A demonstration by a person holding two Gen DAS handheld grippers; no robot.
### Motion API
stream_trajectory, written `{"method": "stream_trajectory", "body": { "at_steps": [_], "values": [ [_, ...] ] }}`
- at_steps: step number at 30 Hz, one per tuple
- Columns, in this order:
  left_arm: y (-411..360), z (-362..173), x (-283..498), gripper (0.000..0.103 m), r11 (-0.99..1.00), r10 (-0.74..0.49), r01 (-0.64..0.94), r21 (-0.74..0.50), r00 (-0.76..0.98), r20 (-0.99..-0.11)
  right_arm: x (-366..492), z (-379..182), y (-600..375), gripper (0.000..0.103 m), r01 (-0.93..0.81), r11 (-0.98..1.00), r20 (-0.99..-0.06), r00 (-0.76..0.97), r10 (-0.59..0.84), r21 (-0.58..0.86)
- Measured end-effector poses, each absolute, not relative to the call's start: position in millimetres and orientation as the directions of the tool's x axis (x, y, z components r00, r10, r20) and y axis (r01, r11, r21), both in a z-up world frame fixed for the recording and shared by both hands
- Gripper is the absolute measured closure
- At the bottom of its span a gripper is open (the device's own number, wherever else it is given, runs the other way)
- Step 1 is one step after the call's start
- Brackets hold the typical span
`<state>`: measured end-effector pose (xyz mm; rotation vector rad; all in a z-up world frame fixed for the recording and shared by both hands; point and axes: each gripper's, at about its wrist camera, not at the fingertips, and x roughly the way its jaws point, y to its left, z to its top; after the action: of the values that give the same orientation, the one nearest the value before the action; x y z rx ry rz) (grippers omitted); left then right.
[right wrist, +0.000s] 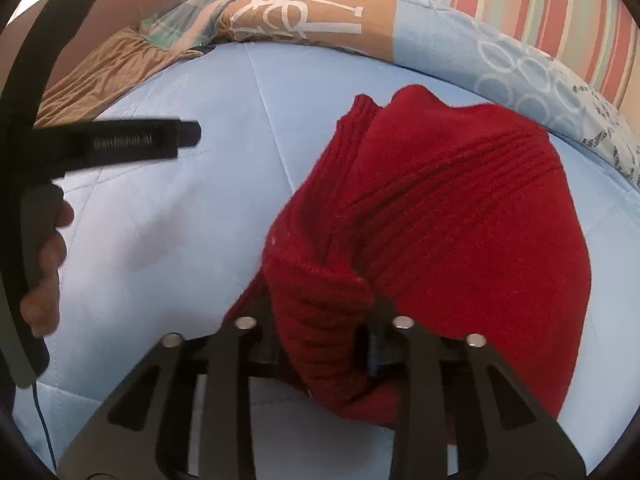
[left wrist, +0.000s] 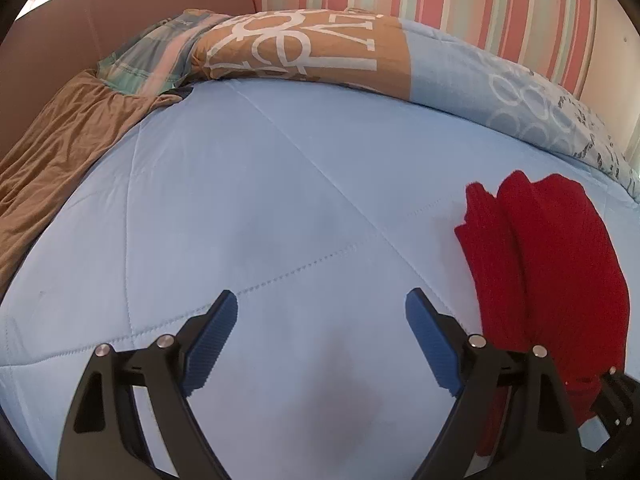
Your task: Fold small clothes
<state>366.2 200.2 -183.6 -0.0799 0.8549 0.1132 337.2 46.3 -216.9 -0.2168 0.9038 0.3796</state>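
1. Left wrist view: found left gripper [left wrist: 322, 296] spread wide over blue quilt [left wrist: 280, 184], nothing between. Counted two blue pads [left wrist: 212, 340] and one red knit garment [left wrist: 560, 248] lying just right of them. Read big white upside-down letters on tan cover [left wrist: 304, 48], no whole word.
2. Right wrist view: found red knit garment bunched between right gripper [right wrist: 324, 312] fingers; could not tell whether clamped or loose. Noted blurred, unreadable print on left gripper. Counted one left hand [right wrist: 48, 264].

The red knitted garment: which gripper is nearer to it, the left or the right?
Right. The right gripper has a fold of the red knitted garment between its fingers. The left gripper is open over bare blue quilt, with the garment off to its right side.
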Motion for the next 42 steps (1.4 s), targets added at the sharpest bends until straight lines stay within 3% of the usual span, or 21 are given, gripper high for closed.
{"method": "stream_trajectory", "body": {
  "at_steps": [3,10,15,26,27,29,30,31,34,42],
  "values": [
    [197,-184,365,0.017,0.992,0.075,-0.126,-0.009,0.649,-0.757,329,-208,47,0.047,-0.42,0.907,-0.786,0.572,0.236,-0.034],
    [184,-184,361,0.017,0.995,0.072,-0.1,0.01,0.645,-0.761,308,-183,5,0.039,-0.376,0.926,-0.778,0.593,0.209,-0.038],
    [156,-177,349,0.016,0.999,-0.016,-0.024,-0.042,0.654,-0.757,287,-164,-37,0.029,-0.336,0.941,-0.757,0.622,0.199,-0.028],
    [70,-177,341,0.017,0.972,-0.22,0.199,-0.123,0.594,-0.774,293,-170,-115,0.029,-0.165,0.984,-0.765,0.641,0.057,-0.064],
    [65,-179,341,0.02,0.97,-0.224,0.212,-0.118,0.59,-0.776,294,-172,-118,0.029,-0.159,0.985,-0.766,0.64,0.053,-0.064],
    [54,-186,342,0.044,0.967,-0.212,0.238,-0.088,0.567,-0.796,297,-174,-124,0.029,-0.149,0.987,-0.771,0.635,0.051,-0.057],
    [49,-191,342,0.069,0.965,-0.212,0.25,-0.083,0.547,-0.81,297,-175,-126,0.029,-0.142,0.988,-0.771,0.635,0.048,-0.055],
    [45,-197,343,0.086,0.963,-0.207,0.256,-0.078,0.526,-0.825,298,-176,-129,0.029,-0.133,0.99,-0.772,0.634,0.046,-0.05],
    [39,-205,342,0.092,0.965,-0.171,0.259,-0.035,0.523,-0.835,300,-177,-134,0.029,-0.123,0.992,-0.772,0.634,0.048,-0.039],
    [59,-192,326,0.094,0.984,-0.095,0.177,0.016,0.6,-0.795,303,-180,-142,0.029,-0.106,0.994,-0.769,0.637,0.052,-0.021]
  ]
}}
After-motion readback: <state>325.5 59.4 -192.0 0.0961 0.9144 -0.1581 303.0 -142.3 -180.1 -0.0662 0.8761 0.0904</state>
